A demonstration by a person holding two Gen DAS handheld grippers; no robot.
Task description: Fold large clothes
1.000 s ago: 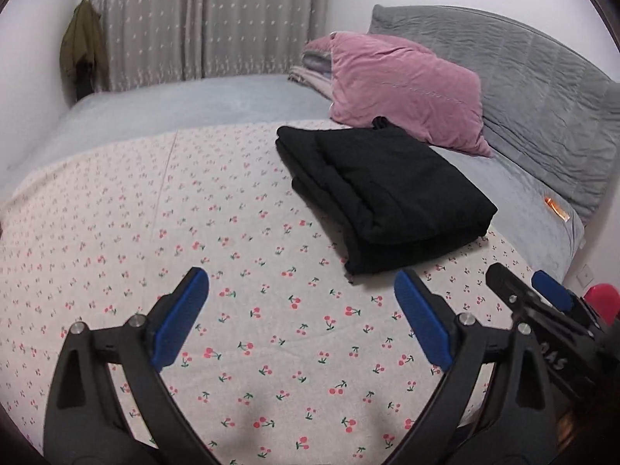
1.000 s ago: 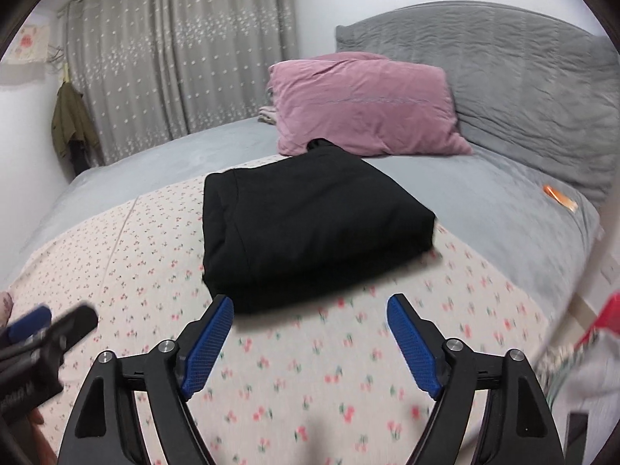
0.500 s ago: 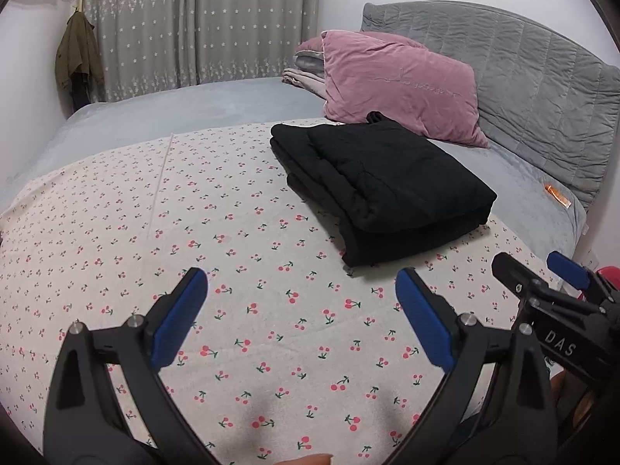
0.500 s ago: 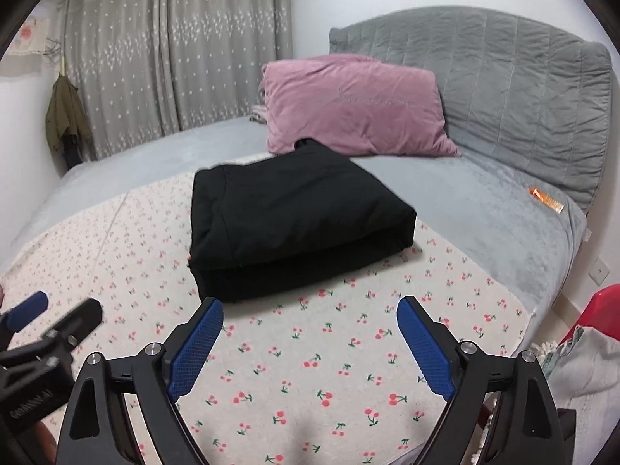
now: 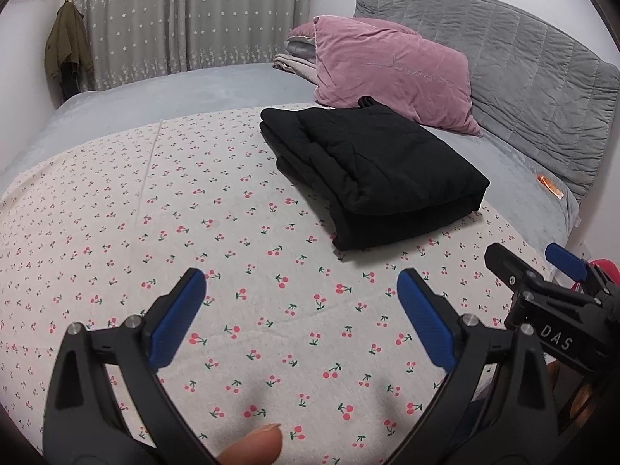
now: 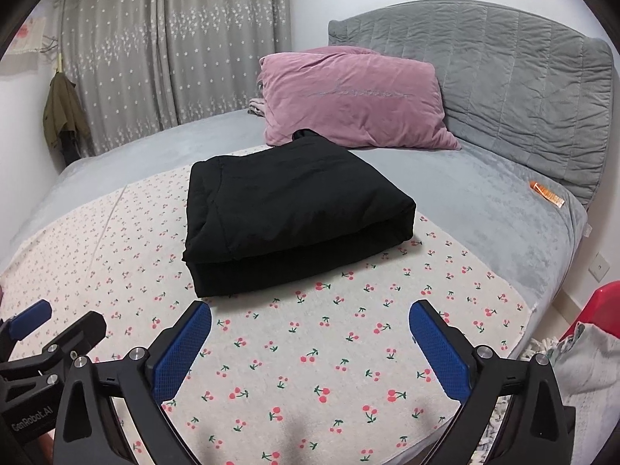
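Observation:
A black padded garment [image 5: 372,170] lies folded into a thick rectangle on the cherry-print sheet [image 5: 155,232], in front of the pink pillow. It also shows in the right wrist view [image 6: 290,213]. My left gripper [image 5: 300,290] is open and empty, held above the sheet, well short of the garment. My right gripper [image 6: 310,323] is open and empty, just in front of the garment's near edge. The right gripper also shows at the right edge of the left wrist view [image 5: 542,267], and the left gripper shows at the left edge of the right wrist view [image 6: 58,317].
A pink pillow [image 6: 352,100] leans on the grey headboard [image 6: 503,77]. Folded blankets [image 5: 294,58] lie behind it. An orange tag [image 6: 546,195] lies on the grey bedspread. Curtains [image 6: 174,58] and a hanging green jacket [image 6: 62,112] are at the back. A red object [image 6: 596,302] sits beside the bed.
Both grippers have drawn back from the folded garment and risen a little. The garment has not moved. Both stay open.

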